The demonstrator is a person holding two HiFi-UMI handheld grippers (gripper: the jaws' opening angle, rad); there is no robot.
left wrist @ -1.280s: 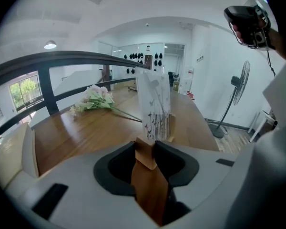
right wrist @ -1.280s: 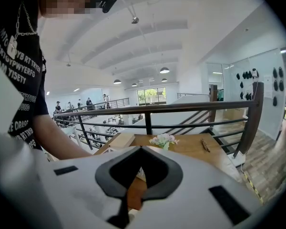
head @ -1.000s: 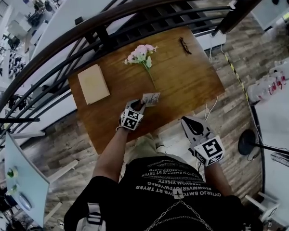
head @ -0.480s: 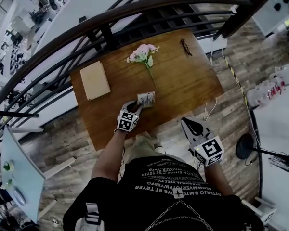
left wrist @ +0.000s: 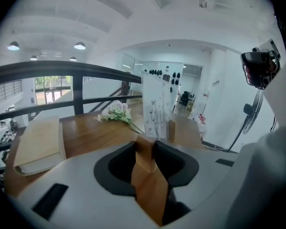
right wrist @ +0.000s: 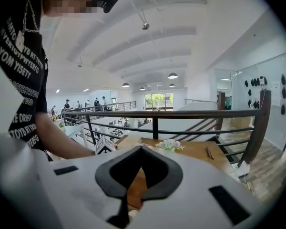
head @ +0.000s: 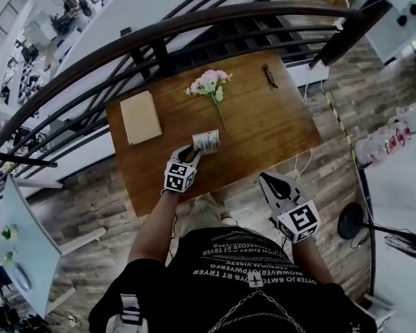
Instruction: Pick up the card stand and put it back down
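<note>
The card stand (head: 206, 141) is a small wooden block holding an upright clear card printed with butterflies, near the front middle of the wooden table (head: 270, 127). My left gripper (head: 192, 152) reaches it from the near side. In the left gripper view the wooden block (left wrist: 145, 151) fills the gap between the jaws and the card (left wrist: 157, 106) rises just beyond them; the left gripper (left wrist: 145, 144) is shut on it. Whether the stand is off the table I cannot tell. My right gripper (head: 265, 179) hangs off the table's front edge, shut and empty, as the right gripper view (right wrist: 142, 149) shows.
A beige notebook (head: 140, 116) lies at the table's left, a pink flower bunch (head: 209, 83) at the back middle, and dark glasses (head: 270, 75) at the back right. A dark curved railing (head: 194, 26) runs behind the table. White cables (head: 301, 161) hang off the right front edge.
The left gripper and the card stand have shifted slightly left relative to the flowers. The right gripper has stayed where it was.
</note>
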